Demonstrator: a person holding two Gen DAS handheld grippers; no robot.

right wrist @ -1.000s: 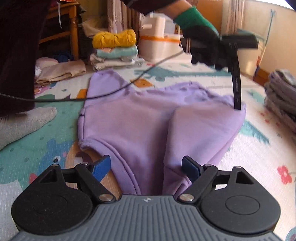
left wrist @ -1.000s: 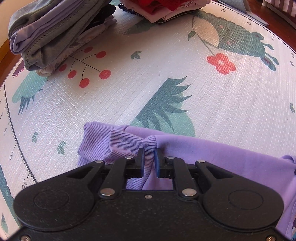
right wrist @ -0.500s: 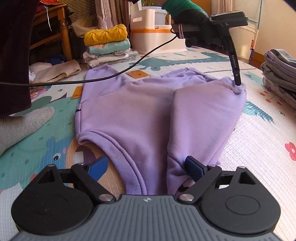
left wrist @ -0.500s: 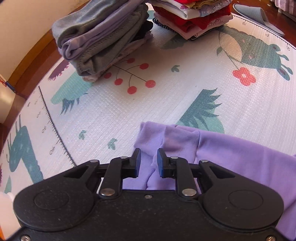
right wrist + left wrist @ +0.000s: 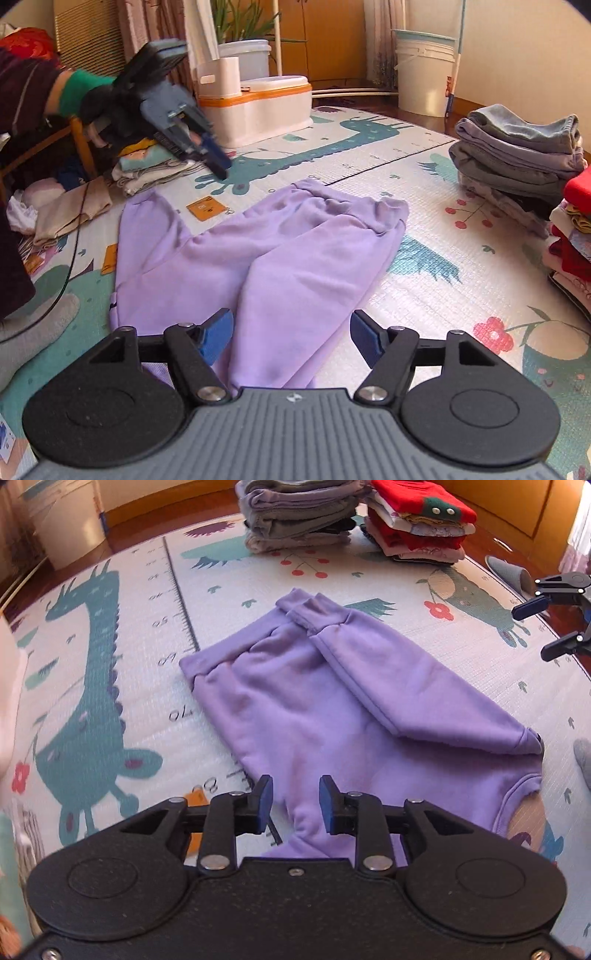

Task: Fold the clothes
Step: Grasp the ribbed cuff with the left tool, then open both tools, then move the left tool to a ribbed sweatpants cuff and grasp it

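Observation:
A lilac sweatshirt point(image 5: 354, 701) lies flat on the play mat, one sleeve folded across its body; it also shows in the right wrist view point(image 5: 266, 251). My left gripper point(image 5: 295, 799) is open and empty, raised above the near sleeve; in the right wrist view it point(image 5: 207, 155) hangs in the air beyond the sweatshirt's far left. My right gripper point(image 5: 291, 336) is open and empty above the near hem; in the left wrist view it point(image 5: 546, 627) is at the right edge, off the garment.
Folded stacks stand on the mat: grey clothes point(image 5: 295, 513) and red clothes point(image 5: 417, 528), also in the right wrist view point(image 5: 517, 155). Loose unfolded clothes point(image 5: 74, 206), a white storage box point(image 5: 258, 107) and a bucket point(image 5: 424, 74) are at the back. My socked foot point(image 5: 33, 325) rests at the left.
My left gripper let go of the sleeve cuff, opened, and pulled up and back from the sweatshirt. The sleeve now lies folded over the body. My right gripper stayed open and lifted slightly.

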